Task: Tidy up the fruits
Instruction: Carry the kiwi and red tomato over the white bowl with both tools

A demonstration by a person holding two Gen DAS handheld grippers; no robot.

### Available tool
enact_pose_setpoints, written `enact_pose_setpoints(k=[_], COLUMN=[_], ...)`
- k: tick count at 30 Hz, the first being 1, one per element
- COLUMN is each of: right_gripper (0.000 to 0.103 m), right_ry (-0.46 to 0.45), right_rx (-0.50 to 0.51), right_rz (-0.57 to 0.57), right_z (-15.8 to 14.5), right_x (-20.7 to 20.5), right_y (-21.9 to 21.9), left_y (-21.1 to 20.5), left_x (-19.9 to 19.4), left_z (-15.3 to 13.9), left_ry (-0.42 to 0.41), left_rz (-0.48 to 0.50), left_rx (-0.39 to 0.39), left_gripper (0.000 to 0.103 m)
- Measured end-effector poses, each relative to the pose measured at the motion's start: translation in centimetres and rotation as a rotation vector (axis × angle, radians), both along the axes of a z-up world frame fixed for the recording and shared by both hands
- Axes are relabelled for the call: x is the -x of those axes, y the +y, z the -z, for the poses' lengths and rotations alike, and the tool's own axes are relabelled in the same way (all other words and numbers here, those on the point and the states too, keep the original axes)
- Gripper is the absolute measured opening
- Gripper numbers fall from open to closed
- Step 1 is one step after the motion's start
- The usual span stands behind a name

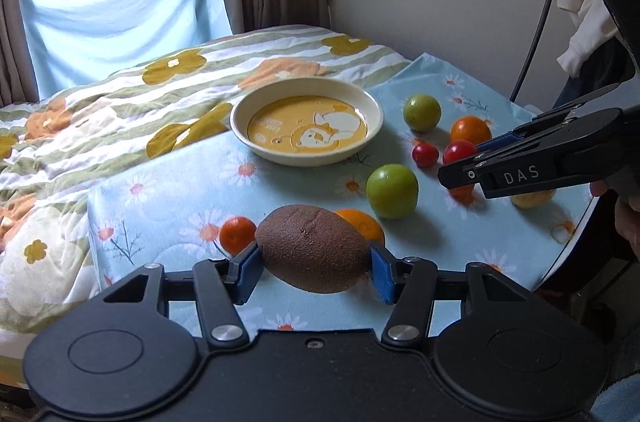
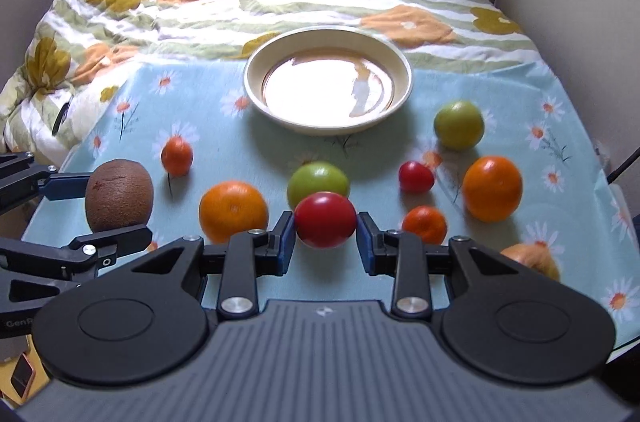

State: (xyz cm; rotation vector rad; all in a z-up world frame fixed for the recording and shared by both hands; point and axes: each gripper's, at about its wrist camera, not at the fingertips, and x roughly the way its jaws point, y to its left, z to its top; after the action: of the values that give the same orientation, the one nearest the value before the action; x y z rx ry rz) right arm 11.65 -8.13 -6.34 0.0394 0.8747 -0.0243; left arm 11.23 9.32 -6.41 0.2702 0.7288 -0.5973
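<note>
Daisy-print tablecloth [image 2: 208, 126] has fruit scattered about, plate [image 2: 256, 62] empty at 12 o'clock. Left gripper [image 1: 314, 258] clamps the kiwi [image 1: 312, 248], right gripper [image 2: 326, 236] pinches a red tomato [image 2: 325, 220], both lifted clear, probably plate-bound.

Your round table under a pale blue daisy-print cloth [image 2: 200, 94], cream shallow plate [image 2: 256, 94] at its far side, two green round fruits [image 2: 459, 124], two big oranges [image 2: 492, 188], two small mandarins [image 2: 177, 156], one small red tomato [image 2: 416, 176], yellowish fruit [image 2: 532, 256] near edge.
</note>
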Motion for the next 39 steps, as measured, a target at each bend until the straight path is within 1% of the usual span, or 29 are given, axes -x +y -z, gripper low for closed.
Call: enact_pose_setpoints(k=[4, 9, 14, 19, 25, 31, 35, 39], right_gripper=[0.048, 0.048, 0.048, 0.048, 0.048, 0.048, 0.048, 0.048], right_ry=[-0.027, -0.065, -0.091, -0.093, -0.088, -0.066, -0.037, -0.010], right_rx=[-0.007, 0.008, -0.017, -0.034, -0.033, -0.073, -0.092, -0.098], right_rz=[0.023, 0.018, 0.005, -0.021, -0.063, -0.081, -0.091, -0.109], right_z=[-2.0, -4.1, -5.3, -5.3, -4.5, -2.7, -1.2, 0.1], right_x=[-1.0, -3.0, -6.3, -10.4, -15.8, -20.6, -22.8, -24.2], right_y=[-1.2, -2.4, -4.6, -6.5, -8.5, -10.2, -11.0, -11.5], left_y=[-0.7, -2.2, -4.3, -6.5, -9.1, -11.1, -12.3, -13.2], left_x=[-1.3, -3.7, -6.7, -10.0, -14.6, -19.2, -21.7, -23.4], left_z=[-2.3, -4.3, -5.1, -4.9, -3.3, -0.1, 2.4, 4.4], left_ry=[-0.045, -0.092, -0.129, -0.134, -0.113, -0.071, -0.045, -0.004], left_rz=[-0.001, -0.021, -0.044, -0.066, -0.086, -0.099, -0.094, -0.097], left_rx=[0.031, 0.057, 0.063, 0.060, 0.044, 0.001, -0.035, -0.047], left_gripper=[0.060, 0.060, 0.060, 0.060, 0.060, 0.060, 0.060, 0.060])
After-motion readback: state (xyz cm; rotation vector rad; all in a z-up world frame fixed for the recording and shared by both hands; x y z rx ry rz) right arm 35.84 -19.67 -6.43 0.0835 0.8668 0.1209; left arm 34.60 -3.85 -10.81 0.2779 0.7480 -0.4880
